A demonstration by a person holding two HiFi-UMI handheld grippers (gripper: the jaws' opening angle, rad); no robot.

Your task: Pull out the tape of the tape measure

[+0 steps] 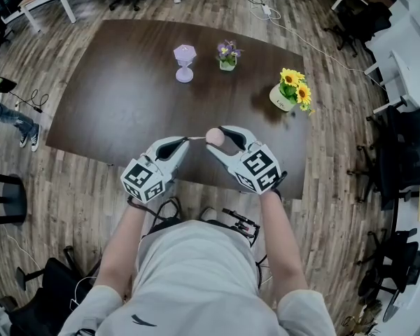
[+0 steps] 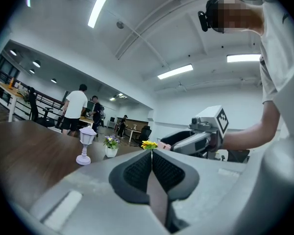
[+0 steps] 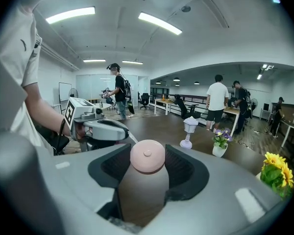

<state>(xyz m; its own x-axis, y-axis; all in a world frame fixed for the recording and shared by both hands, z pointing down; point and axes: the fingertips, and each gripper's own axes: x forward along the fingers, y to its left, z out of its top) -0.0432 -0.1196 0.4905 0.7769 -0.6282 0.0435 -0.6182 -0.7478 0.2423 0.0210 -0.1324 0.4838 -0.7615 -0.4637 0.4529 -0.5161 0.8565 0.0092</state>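
From overhead, the left gripper [image 1: 184, 141] and right gripper [image 1: 219, 136] hung side by side over the near edge of the dark counter [image 1: 112, 89], with a short pale strip of tape [image 1: 197, 138] bridging them. Only the right gripper view showed the tape measure [image 3: 147, 156] face-on: a round, pale pink case with a small centre button, grasped between widely spread jaws. The left gripper view showed its jaws clenched tight on the tape's thin end.
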